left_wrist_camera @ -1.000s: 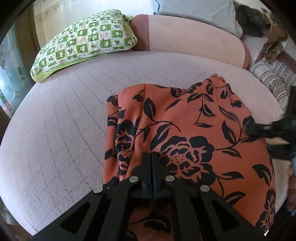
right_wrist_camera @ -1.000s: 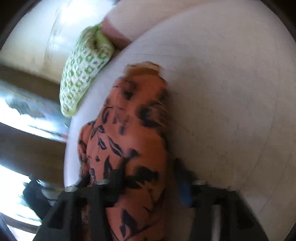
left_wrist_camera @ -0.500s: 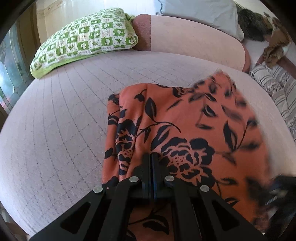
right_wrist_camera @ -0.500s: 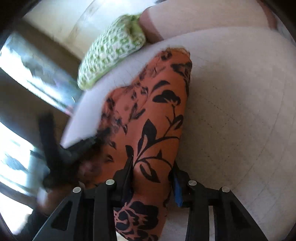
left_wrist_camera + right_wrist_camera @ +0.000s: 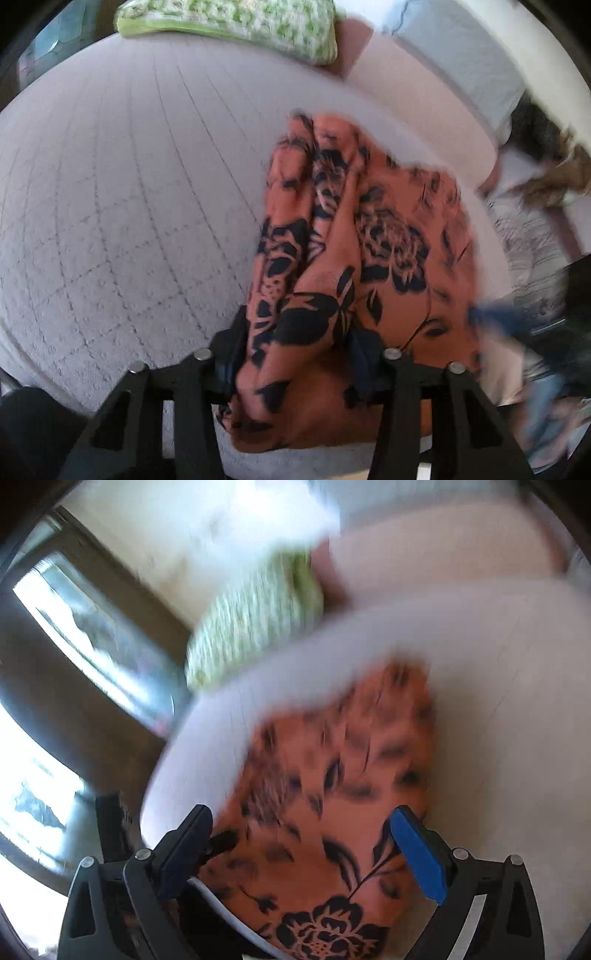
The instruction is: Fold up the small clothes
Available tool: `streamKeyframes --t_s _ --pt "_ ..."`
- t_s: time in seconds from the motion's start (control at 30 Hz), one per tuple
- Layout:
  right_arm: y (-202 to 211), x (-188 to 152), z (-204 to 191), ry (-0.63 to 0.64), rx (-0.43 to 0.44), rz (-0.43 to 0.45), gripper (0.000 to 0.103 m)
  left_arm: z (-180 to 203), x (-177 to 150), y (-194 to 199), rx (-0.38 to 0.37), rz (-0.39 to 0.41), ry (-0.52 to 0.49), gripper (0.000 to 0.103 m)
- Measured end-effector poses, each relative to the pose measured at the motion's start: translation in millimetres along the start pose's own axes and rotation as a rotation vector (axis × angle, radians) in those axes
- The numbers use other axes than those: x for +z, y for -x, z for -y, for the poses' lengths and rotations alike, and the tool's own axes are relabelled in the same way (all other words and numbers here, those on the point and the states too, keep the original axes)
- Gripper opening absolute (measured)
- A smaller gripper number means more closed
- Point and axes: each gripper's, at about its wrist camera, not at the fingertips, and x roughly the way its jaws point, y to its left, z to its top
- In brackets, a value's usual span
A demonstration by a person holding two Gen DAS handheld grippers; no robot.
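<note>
An orange garment with black flowers (image 5: 369, 236) lies on the pale quilted bed (image 5: 129, 203). In the left wrist view a bunched fold of it rises between the fingers of my left gripper (image 5: 295, 343), which stand apart with the cloth between them. In the right wrist view my right gripper (image 5: 299, 830) is open wide above the garment (image 5: 332, 794), its blue pad (image 5: 417, 853) clear of the cloth. Both views are blurred by motion.
A green-and-white checked pillow (image 5: 236, 22) lies at the head of the bed, also in the right wrist view (image 5: 255, 624). A pinkish bolster (image 5: 417, 107) and grey pillow (image 5: 461, 51) sit behind. Striped fabric (image 5: 528, 251) lies right. A window (image 5: 92, 638) stands left of the bed.
My left gripper went from shut on the garment's edge to fingers apart with cloth bunched between them. My right gripper opened wide and let go. The garment is more gathered.
</note>
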Motion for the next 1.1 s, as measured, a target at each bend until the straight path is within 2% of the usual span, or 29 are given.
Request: streamKeyframes --t_s 0.03,0.1,0.17,0.23,0.27,0.37,0.4,0.43,0.47,0.5,0.53,0.57,0.6,0.67,0.7,0.73,0.77,0.8,0.83,0.9,0.93,0.97,1.0,1.03,1.07,1.1 --pt "-19.1 -10.9 6.9 0.001 -0.052 -0.073 0.099 4.0 1.2 4.7 -0.009 0.001 -0.007 0.034" --pt "-23.0 -14.3 -1.6 0.089 -0.089 -0.035 0.101 14.6 2.1 14.2 0.010 0.036 -0.036 0.033" --pt "-23.2 -13.1 -5.0 0.105 -0.108 -0.054 0.101 22.1 -2.8 17.2 0.027 0.075 -0.070 0.033" --pt "-25.4 -13.3 -3.4 0.103 -0.100 -0.067 0.101 15.7 -14.3 2.5 0.049 0.055 -0.052 0.038" --pt "-26.6 -12.3 -5.3 0.099 -0.088 -0.066 0.101 9.9 -17.9 -0.7 0.030 0.059 -0.025 0.041" --pt "-29.3 -12.8 -5.9 0.118 -0.078 -0.069 0.102 15.1 -1.3 16.2 0.028 0.016 0.001 0.045" --pt "-29.6 -10.3 -4.5 0.132 -0.084 -0.072 0.102 17.6 6.8 25.6 0.028 0.026 0.000 0.050" --pt "-28.9 -10.3 -4.4 0.141 -0.087 -0.075 0.103 18.4 15.6 32.3 0.024 0.051 -0.007 0.061" --pt "-30.4 -9.9 -3.4 0.144 -0.089 -0.076 0.103 19.8 26.9 42.6 0.023 0.110 -0.027 0.069" --pt "-29.0 -11.6 -2.8 0.139 -0.090 -0.074 0.103 21.9 39.0 48.1 0.038 0.161 -0.049 0.088" --pt "-28.3 -11.1 -2.3 0.130 -0.089 -0.070 0.103 25.1 52.6 47.6 0.073 0.195 -0.073 0.093" --pt "-28.1 -9.8 -2.1 0.117 -0.087 -0.066 0.103 27.8 68.3 39.3 0.113 0.187 -0.089 0.093" --pt "-27.7 -8.9 -1.4 0.106 -0.083 -0.063 0.103 27.9 80.8 28.6 0.126 0.163 -0.090 0.092" --pt "-28.3 -8.0 0.1 0.097 -0.072 -0.061 0.103 24.4 101.9 -4.0 0.059 0.075 -0.082 0.090" --pt "-27.4 -8.1 1.3 0.097 -0.063 -0.060 0.103 21.4 106.8 -23.5 0.046 0.021 -0.080 0.067" --pt "-26.9 -8.7 1.8 0.097 -0.056 -0.061 0.103 12.5 107.2 -45.3 0.079 -0.049 -0.060 0.019" --pt "-26.4 -8.3 3.1 0.095 -0.047 -0.064 0.103 -1.9 106.0 -58.9 0.030 -0.097 0.021 0.020" --pt "-24.3 -8.8 4.3 0.091 -0.038 -0.066 0.103 -9.6 105.5 -53.4 -0.013 -0.071 0.082 0.015" --pt "-22.6 -8.4 5.2 0.086 -0.027 -0.068 0.103 -2.7 104.2 -38.7 -0.003 -0.025 0.051 0.012" --pt "-19.1 -7.6 8.7 0.073 -0.014 -0.076 0.103 22.6 94.6 -12.1 0.042 0.085 -0.093 0.012" --pt "-19.0 -7.4 10.5 0.065 -0.009 -0.075 0.103 29.5 88.1 -12.0 0.076 0.103 -0.138 0.013" --pt "-20.7 -7.0 12.4 0.058 -0.012 -0.075 0.103 24.1 83.8 -28.3 0.109 0.034 -0.125 0.013" --pt "-22.7 -6.2 13.2 0.054 -0.020 -0.075 0.103 11.0 81.5 -43.3 0.092 -0.036 -0.062 0.015" --pt "-24.0 -5.3 12.2 0.055 -0.023 -0.074 0.103 -3.5 82.0 -39.7 0.025 -0.025 0.029 0.018" --pt "-24.7 -4.5 9.0 0.061 -0.028 -0.076 0.103 -5.8 83.7 -33.4 0.015 -0.029 0.059 0.021" --pt "-24.8 -4.3 6.8 0.069 -0.039 -0.080 0.103 -3.6 84.2 -22.9 0.044 -0.015 0.070 0.034"
